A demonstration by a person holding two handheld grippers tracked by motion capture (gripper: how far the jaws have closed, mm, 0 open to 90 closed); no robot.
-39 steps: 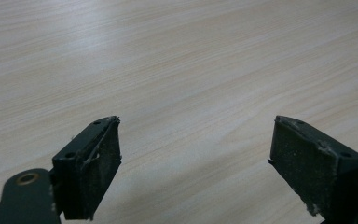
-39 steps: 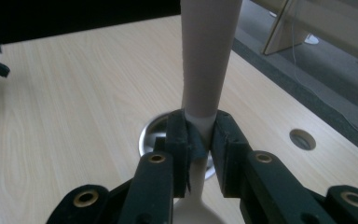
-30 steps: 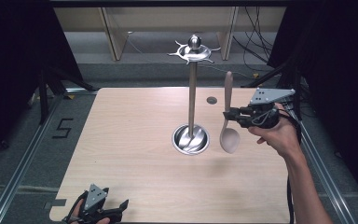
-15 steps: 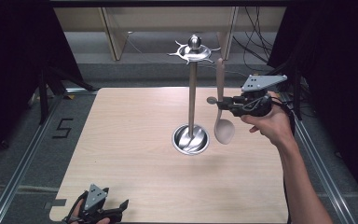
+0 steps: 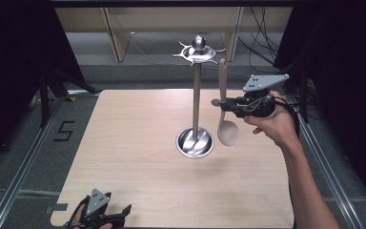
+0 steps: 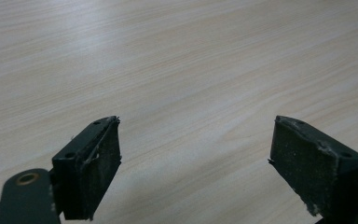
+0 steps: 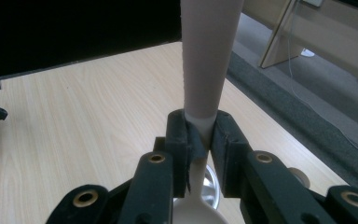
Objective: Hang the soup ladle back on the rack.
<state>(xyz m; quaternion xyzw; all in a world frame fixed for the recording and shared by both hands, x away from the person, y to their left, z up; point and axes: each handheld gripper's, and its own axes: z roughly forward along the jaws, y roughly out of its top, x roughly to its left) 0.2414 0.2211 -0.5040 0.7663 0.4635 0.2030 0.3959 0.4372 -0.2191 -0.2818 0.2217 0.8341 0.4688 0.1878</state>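
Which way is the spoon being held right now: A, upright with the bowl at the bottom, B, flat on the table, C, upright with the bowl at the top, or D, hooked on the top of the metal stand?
A: the right gripper is shut on the handle of the spoon, whose bowl hangs lowest, beside the metal stand and above the table.

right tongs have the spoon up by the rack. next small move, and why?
Probably lift slightly and ease toward the stand. The right tongs clamp the spoon upright, bowl down, and its handle tip sits just beside and below the hook ring, not yet hung.
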